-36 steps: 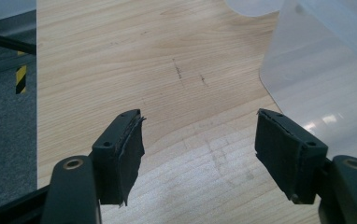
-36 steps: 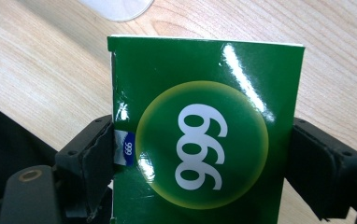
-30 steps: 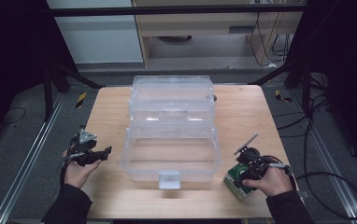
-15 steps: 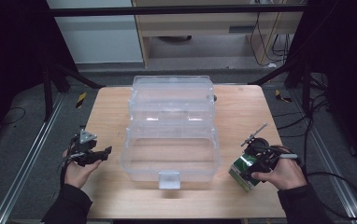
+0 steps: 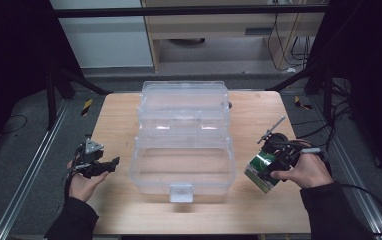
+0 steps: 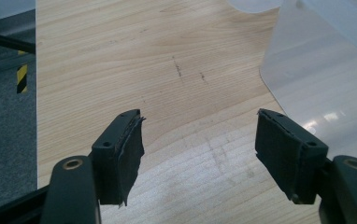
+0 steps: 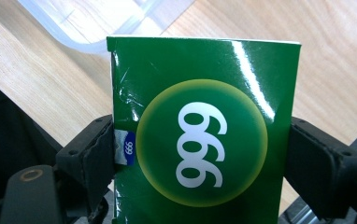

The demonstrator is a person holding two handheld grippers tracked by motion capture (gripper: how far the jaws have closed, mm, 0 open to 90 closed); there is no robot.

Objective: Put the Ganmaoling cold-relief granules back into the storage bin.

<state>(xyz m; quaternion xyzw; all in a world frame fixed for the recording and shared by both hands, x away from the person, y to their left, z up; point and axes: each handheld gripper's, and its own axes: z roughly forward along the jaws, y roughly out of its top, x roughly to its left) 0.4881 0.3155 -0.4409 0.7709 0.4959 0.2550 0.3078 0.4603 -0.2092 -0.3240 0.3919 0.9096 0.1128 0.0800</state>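
Note:
A clear plastic box (image 5: pixel 181 165) with its lid (image 5: pixel 183 102) swung back stands open in the middle of the wooden table (image 5: pixel 259 112). My right gripper (image 5: pixel 265 167) is shut on a green box (image 5: pixel 260 170) printed "999" (image 7: pixel 202 144), held just right of the clear box's front corner and lifted off the table. Both black pads (image 7: pixel 99 163) press on the green box's sides. My left gripper (image 5: pixel 110 165) is open to the left of the clear box, its jaws (image 6: pixel 200 154) spread over bare wood with the box's wall (image 6: pixel 326 84) at the right.
The table's left edge (image 6: pixel 35 93) drops to grey floor with a yellow-black marker (image 6: pixel 22 77). Metal rails (image 5: pixel 24 185) run along both sides of the table. Cables (image 5: pixel 369 200) trail off at the right. Bare wood lies in front of the clear box.
My right gripper has lifted the green box and swung it rightward and up, away from the clear box's front corner. The left gripper has stayed still.

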